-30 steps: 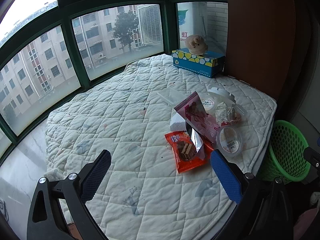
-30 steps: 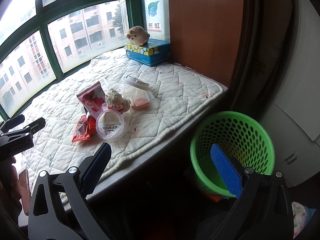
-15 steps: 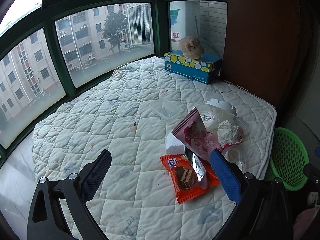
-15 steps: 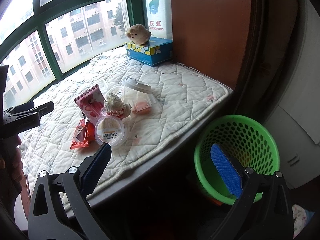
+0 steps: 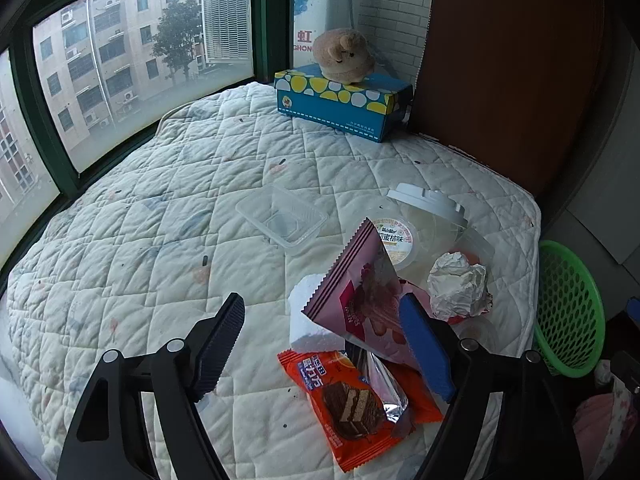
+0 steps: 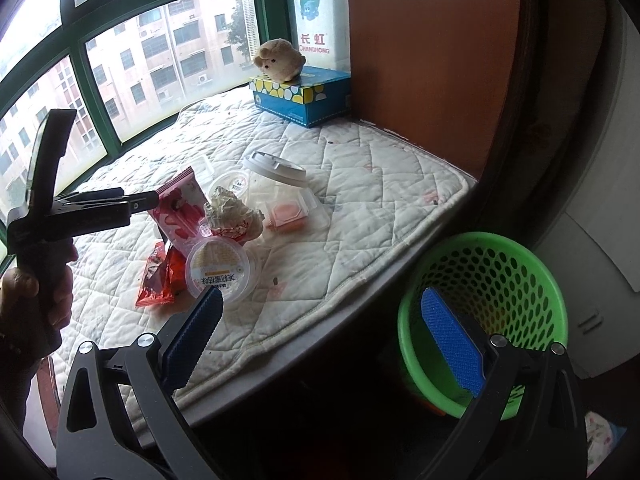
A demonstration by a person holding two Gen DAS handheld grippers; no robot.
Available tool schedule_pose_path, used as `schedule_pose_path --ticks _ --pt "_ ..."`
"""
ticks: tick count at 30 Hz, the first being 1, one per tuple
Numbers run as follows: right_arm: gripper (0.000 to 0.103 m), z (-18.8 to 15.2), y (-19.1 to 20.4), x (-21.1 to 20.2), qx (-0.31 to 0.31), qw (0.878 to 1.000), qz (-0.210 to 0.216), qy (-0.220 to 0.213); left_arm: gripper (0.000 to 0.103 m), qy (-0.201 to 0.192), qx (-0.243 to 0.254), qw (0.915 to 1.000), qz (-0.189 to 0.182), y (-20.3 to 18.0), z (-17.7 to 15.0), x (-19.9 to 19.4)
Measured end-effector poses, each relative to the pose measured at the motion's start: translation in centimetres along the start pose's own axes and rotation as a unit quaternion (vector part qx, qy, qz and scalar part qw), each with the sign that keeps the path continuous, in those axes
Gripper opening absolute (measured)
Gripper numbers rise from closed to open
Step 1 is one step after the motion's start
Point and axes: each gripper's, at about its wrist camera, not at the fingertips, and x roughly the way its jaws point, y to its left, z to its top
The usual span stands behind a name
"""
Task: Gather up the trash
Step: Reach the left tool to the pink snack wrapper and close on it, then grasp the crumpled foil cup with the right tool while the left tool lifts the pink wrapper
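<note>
A white quilted mattress (image 5: 168, 240) fills mid-frame; a trash pile (image 5: 384, 308) lies lower right, a tissue box (image 5: 344, 100) at top.

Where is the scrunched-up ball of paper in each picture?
Left wrist view: the crumpled paper ball sits right of centre, just beyond the pink snack bag.
Right wrist view: the same ball is left of centre, beside the pink bag and above the round tub.
Shared landmark: the blue tissue box with the plush toy on top.
</note>
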Motion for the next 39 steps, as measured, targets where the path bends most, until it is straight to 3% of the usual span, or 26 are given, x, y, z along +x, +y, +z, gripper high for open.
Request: schedule_pose_path --ticks 5,9,12,18,30,39 --pt "0.098 0.6 0.3 0.8 0.002 1.0 0.001 0.005 0.062 0.021 0.007 0.9996 -0.02 0.1 0.7 2.3" --pt "0.097 1.0 1.0 1.6 -0.004 1.0 0.009 0.008 0.038 0.03 0.006 0.9986 -0.042 0.5 0.5 3.0" --pt "0.095 1.4 1.8 2.4 -0.011 1.0 0.017 0.01 0.027 0.029 0.007 0.9985 -0.046 0.6 0.1 2.9" --pt "0.092 2.5 3.3 4.3 -0.017 0.999 0.046 0.017 0.014 0.015 0.009 0.9985 -0.051 0.8 -0.2 1.6" --pt "0.079 5.1 5.6 10.6 0.017 0.993 0.108 0.055 0.008 0.007 0.001 0.998 -0.062 1.4 -1.0 0.5" --pt "0.071 6.0 6.9 13.3 0.014 0.992 0.111 0.064 0.006 0.005 -0.009 0.9973 -0.072 2.1 -1.4 -0.1"
